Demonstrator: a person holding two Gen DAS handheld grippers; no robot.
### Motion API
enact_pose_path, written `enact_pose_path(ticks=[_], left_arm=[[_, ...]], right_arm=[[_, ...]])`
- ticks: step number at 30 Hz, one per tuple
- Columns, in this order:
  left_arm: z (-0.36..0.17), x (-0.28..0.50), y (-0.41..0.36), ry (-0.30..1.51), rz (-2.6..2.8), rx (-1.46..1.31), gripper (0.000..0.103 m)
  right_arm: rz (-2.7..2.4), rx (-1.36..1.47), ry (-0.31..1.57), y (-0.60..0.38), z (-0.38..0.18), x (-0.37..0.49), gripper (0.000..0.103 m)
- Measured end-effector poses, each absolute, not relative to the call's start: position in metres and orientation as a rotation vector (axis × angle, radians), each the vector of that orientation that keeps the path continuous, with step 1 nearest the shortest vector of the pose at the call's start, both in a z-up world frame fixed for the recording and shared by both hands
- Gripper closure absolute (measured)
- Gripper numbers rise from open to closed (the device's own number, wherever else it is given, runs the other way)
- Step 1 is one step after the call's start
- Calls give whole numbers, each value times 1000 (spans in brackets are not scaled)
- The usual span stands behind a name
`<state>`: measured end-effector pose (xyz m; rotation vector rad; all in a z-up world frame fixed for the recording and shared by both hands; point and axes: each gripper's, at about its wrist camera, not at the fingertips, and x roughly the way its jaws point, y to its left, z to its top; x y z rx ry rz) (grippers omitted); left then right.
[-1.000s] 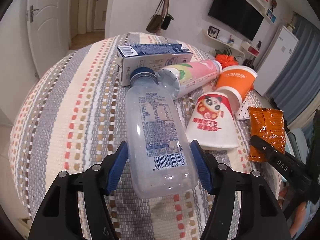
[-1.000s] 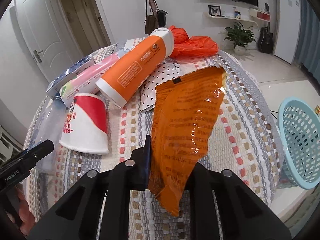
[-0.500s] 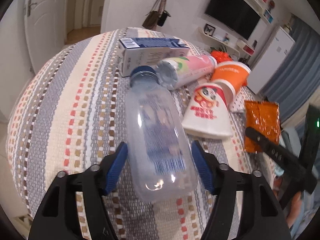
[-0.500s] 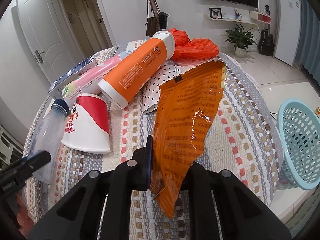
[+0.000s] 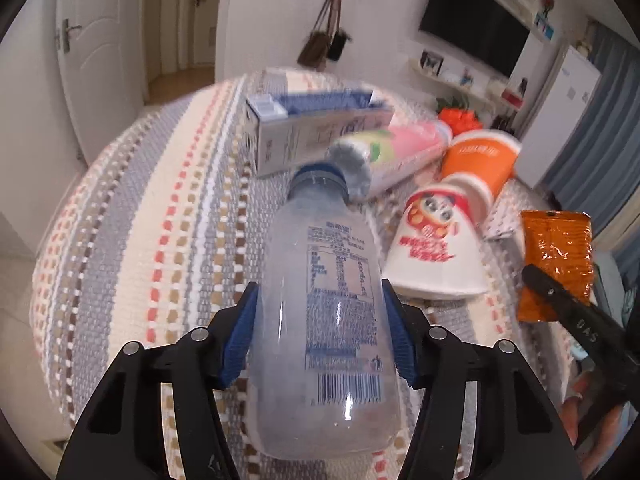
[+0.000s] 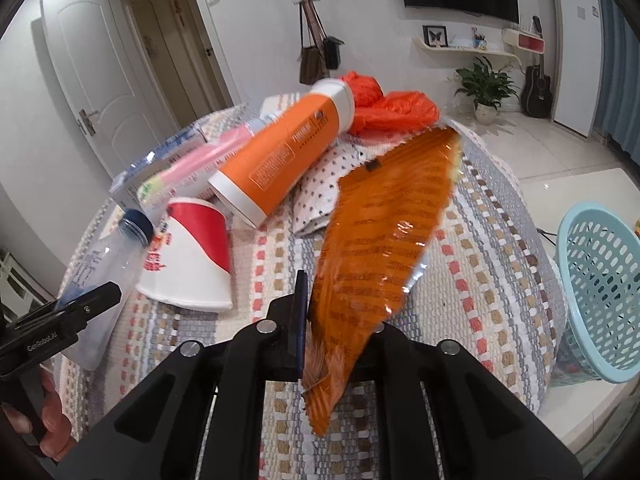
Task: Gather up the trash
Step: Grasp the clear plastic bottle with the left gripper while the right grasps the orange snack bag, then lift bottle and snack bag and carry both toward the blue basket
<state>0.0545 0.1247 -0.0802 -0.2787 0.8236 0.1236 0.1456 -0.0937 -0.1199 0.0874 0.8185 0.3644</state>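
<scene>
Left wrist view: left gripper [image 5: 322,334] clamped on a clear plastic bottle [image 5: 328,312] with a blue cap [image 5: 319,182], blue pads pressed against both sides of the label. Bottle seemingly lifted off the striped tablecloth [image 5: 160,220], though hard to say for sure. Beyond it, lying on the cloth: a blue-and-white carton [image 5: 316,132], a pink bottle [image 5: 396,152], an orange cup [image 5: 478,158] and a white paper cup with a red panda print [image 5: 436,252]. At right, orange snack wrapper [image 5: 556,256] held up by the other tool.

Right wrist view: right gripper [image 6: 338,334] pinching the orange snack wrapper [image 6: 384,220] near its lower end, sheet standing up off the cloth. Behind it, an orange canister with white ends [image 6: 280,152], a dotted paper bag [image 6: 320,188] and a crumpled orange plastic bag [image 6: 384,108]. Pale blue mesh basket [image 6: 600,292] off the table edge to the right, apparently on the floor; nothing seen inside, though only part of its inside in sight.

Step in hand, by the look of it: pick-up done on both sides, carrying over yet to come. Next move likely calls for swinging both loads right and down over the basket mouth before letting go; light wrapper may drift wide if dropped from high
</scene>
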Motion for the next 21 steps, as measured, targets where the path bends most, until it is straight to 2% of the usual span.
enact_pose_path(ticks=[4, 13, 21], left_arm=[[-59, 36, 116, 731, 105, -273, 46], [-19, 34, 68, 646, 19, -214, 46], [-12, 58, 24, 642, -64, -153, 46]], right_arm=[[362, 58, 759, -96, -110, 134, 95], [332, 50, 683, -117, -78, 116, 95], [292, 56, 663, -147, -69, 117, 95]])
